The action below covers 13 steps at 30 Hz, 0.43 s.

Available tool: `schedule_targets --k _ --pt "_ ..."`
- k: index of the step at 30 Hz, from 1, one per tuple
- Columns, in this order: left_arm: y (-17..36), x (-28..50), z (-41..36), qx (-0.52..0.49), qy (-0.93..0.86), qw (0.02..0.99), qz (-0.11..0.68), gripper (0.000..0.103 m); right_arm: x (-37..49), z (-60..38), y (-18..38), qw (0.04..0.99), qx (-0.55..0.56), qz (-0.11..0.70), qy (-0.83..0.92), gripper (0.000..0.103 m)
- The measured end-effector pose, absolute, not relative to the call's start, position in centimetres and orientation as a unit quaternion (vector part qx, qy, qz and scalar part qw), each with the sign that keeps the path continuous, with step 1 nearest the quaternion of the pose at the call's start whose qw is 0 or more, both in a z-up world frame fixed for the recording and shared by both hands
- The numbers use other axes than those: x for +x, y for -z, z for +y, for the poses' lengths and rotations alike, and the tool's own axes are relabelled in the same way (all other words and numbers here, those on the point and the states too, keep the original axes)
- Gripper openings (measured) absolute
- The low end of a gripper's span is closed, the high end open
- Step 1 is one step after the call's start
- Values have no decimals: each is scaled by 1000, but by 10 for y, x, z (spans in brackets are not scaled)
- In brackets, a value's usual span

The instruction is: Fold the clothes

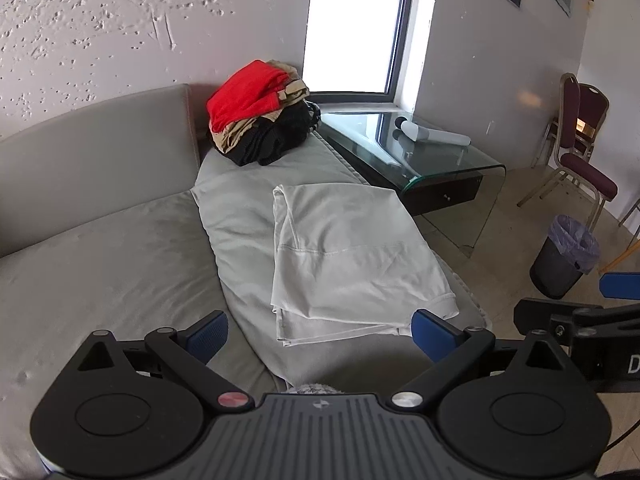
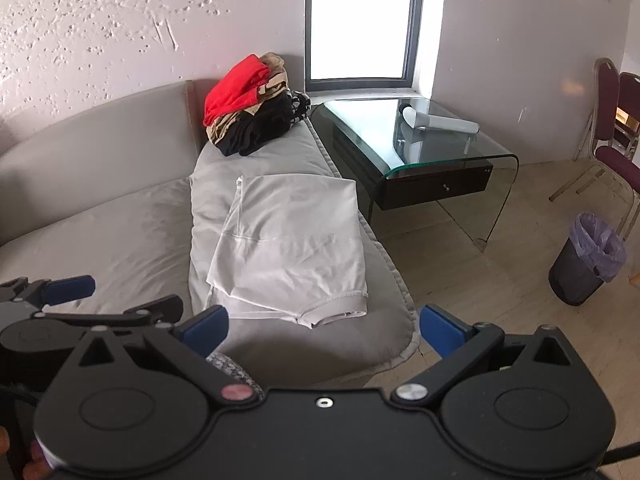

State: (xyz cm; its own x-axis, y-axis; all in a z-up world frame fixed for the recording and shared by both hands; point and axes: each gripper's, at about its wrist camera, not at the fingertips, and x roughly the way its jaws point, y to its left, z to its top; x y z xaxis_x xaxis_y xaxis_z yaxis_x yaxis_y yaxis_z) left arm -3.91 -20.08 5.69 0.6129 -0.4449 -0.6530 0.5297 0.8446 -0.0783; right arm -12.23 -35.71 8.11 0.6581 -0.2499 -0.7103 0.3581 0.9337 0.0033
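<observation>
Both wrist views angled down, close over sofa (image 1: 120,248); share folded garment (image 1: 344,248), window (image 1: 352,28).

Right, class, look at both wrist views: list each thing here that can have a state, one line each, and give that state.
white garment: folded, lying flat on the sofa cushion.
clothes pile: unfolded, heaped at the sofa's far end.
left gripper: open, empty.
right gripper: open, empty.
bin: upright on the floor, lined with a bag.
white handheld device: lying on its side on the glass table.
</observation>
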Motion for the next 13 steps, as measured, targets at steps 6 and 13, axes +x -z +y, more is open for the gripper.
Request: schedule_targets --k 6,13 --pt "-51 -36 -203 58 273 893 353 103 -123 -358 -77 907 76 377 170 103" --pt "-44 -31 -206 49 279 884 372 103 -122 -366 -71 905 90 379 169 103"
